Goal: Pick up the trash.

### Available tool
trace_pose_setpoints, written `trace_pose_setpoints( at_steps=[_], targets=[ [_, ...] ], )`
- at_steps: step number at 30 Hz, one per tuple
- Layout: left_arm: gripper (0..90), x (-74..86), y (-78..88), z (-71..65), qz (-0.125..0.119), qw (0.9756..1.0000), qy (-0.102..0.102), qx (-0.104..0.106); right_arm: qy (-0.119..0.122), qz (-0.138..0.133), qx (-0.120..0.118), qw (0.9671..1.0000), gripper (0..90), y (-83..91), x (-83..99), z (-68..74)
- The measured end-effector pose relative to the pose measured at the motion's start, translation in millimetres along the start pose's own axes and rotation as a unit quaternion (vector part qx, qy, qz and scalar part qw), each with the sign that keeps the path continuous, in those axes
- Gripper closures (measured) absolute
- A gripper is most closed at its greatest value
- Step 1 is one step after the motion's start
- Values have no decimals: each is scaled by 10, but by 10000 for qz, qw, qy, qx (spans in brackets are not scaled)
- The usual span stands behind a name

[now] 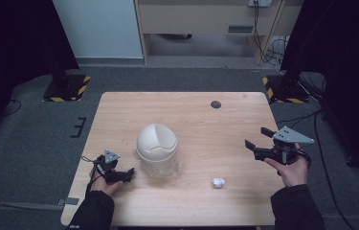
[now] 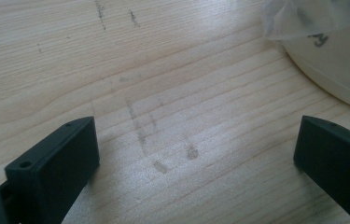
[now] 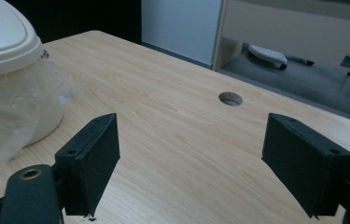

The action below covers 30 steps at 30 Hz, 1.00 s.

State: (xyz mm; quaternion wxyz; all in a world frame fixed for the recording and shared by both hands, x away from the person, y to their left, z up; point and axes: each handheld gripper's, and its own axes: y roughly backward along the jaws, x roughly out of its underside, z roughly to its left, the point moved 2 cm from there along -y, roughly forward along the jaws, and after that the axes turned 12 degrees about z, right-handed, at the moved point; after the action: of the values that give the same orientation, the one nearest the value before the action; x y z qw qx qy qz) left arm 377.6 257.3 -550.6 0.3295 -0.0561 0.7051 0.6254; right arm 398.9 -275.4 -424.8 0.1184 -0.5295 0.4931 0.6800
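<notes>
Small cream bin [image 1: 156, 142] with domed swing lid and clear plastic liner, standing near the middle of the wooden table [image 1: 119, 108], a little toward the left side. Crumpled paper ball [image 1: 218, 182] lying on bare wood toward the near edge, well apart from the bin, to its right.

Left gripper [image 1: 119, 173] low over the table, just beside the bin base on its left, jaws wide apart and holding nothing; in the left gripper view, bare wood between the jaws and the bin wall with liner [image 2: 322, 51] at upper right. Right gripper [image 1: 258, 141] held above the table at the right side, jaws also spread wide and empty, pointing toward the bin; paper ball nearer to the person than this gripper.

Probably the step in hand: picking up the paper ball for throwing in the bin. To do well: lower the right gripper straight over the ball, jaws on both sides, close gently. Meanwhile steady the bin with the left, because light and easy to tip when pressing the lid
</notes>
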Motion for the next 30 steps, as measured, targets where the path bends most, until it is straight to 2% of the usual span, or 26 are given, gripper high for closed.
trace_pose_setpoints(
  at_steps=[2, 11, 21, 30],
  targets=[
    [0, 0, 0, 0, 0, 10000, 0, -1, 104, -6, -12, 9999, 190, 6, -51, 37],
    [0, 0, 0, -1, 2, 10000, -1, 0, 214, -236, -74, 9995, 186, 15, -282, 88],
    [0, 0, 1, -1, 2, 10000, -2, 1, 483, -428, -164, 9978, 183, 32, -606, 184],
    [0, 0, 0, -1, 2, 10000, -2, 1, 749, -508, -317, 9954, 182, -43, -891, 351]
  ],
)
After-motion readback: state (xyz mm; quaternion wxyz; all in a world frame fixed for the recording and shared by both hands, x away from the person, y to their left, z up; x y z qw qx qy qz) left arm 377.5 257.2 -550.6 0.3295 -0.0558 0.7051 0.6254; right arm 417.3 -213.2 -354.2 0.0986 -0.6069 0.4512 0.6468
